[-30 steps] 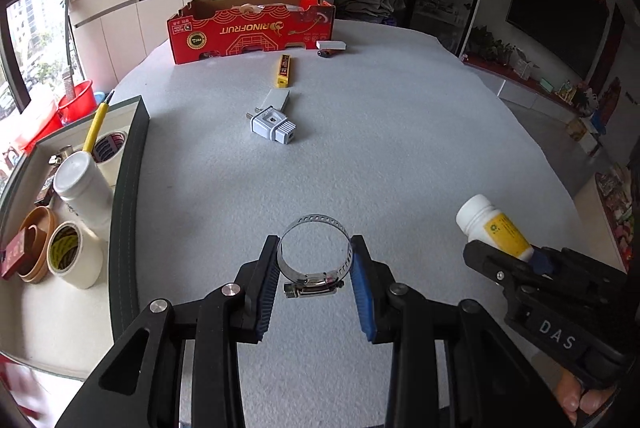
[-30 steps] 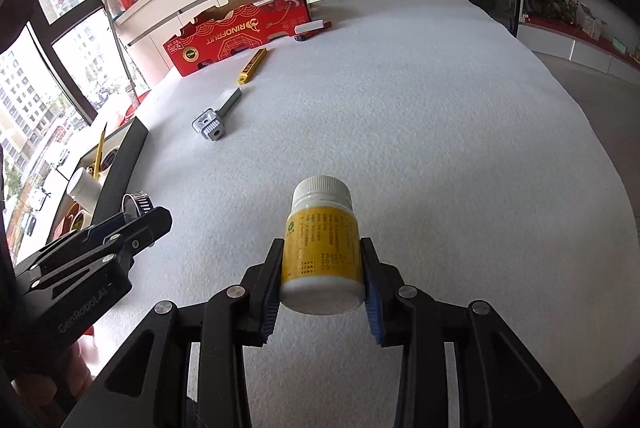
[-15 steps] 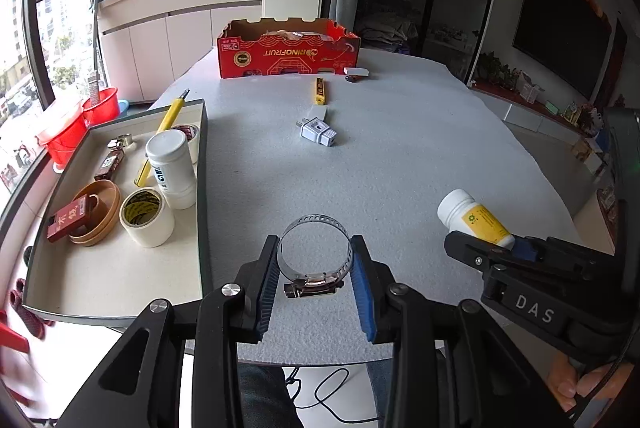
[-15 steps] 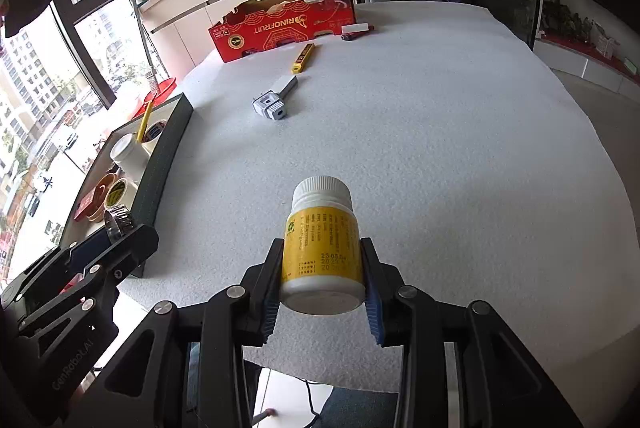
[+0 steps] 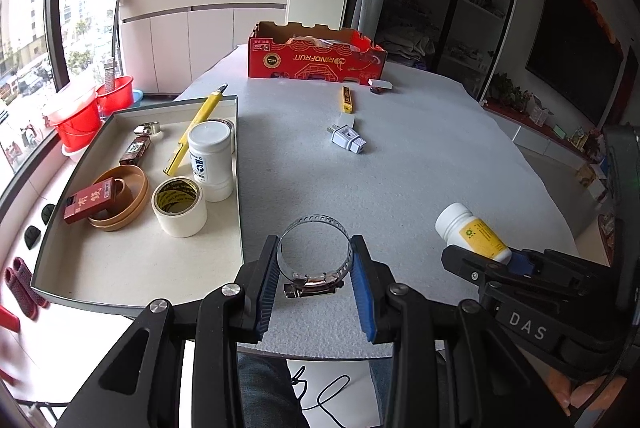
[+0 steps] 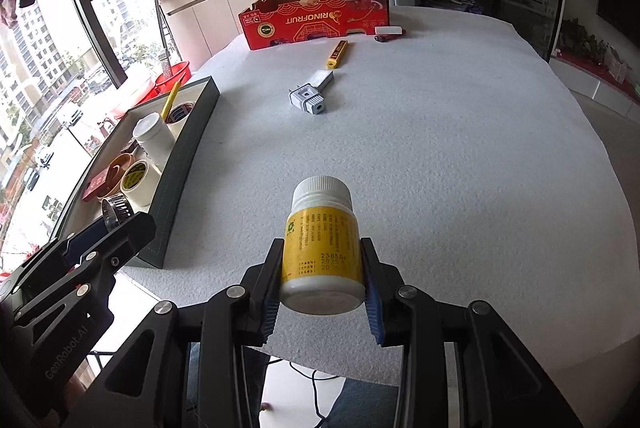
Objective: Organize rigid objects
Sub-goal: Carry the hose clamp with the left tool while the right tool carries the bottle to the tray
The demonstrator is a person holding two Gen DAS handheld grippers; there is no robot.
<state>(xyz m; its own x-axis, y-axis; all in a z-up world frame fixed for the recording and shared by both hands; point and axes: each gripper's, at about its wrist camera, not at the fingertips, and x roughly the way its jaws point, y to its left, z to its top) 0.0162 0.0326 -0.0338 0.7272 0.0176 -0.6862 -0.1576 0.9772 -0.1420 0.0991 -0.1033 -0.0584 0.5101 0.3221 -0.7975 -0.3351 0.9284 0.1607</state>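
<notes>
My left gripper [image 5: 314, 260] is shut on a metal hose clamp [image 5: 315, 255] and holds it in the air above the table's near edge, just right of the tray [image 5: 136, 280]. My right gripper [image 6: 322, 270] is shut on a white pill bottle with a yellow label [image 6: 322, 248], also raised near the front edge. The bottle shows in the left wrist view [image 5: 472, 233], the clamp in the right wrist view [image 6: 116, 210]. The tray holds a white jar [image 5: 211, 156], a tape roll [image 5: 180, 206], a brown ring [image 5: 120, 202], a red box [image 5: 90, 200] and a yellow pen [image 5: 196, 128].
On the grey felt table [image 5: 420, 164] lie a white plug adapter [image 5: 347, 139], a yellow utility knife [image 5: 347, 98] and a small white piece [image 5: 380, 83]. A red cardboard box [image 5: 316, 54] stands at the far end. Red buckets [image 5: 80, 116] sit on the floor at left.
Both grippers have pulled back toward me and risen with their objects held. The tray at left has come fully into the left wrist view and the table's near edge now shows.
</notes>
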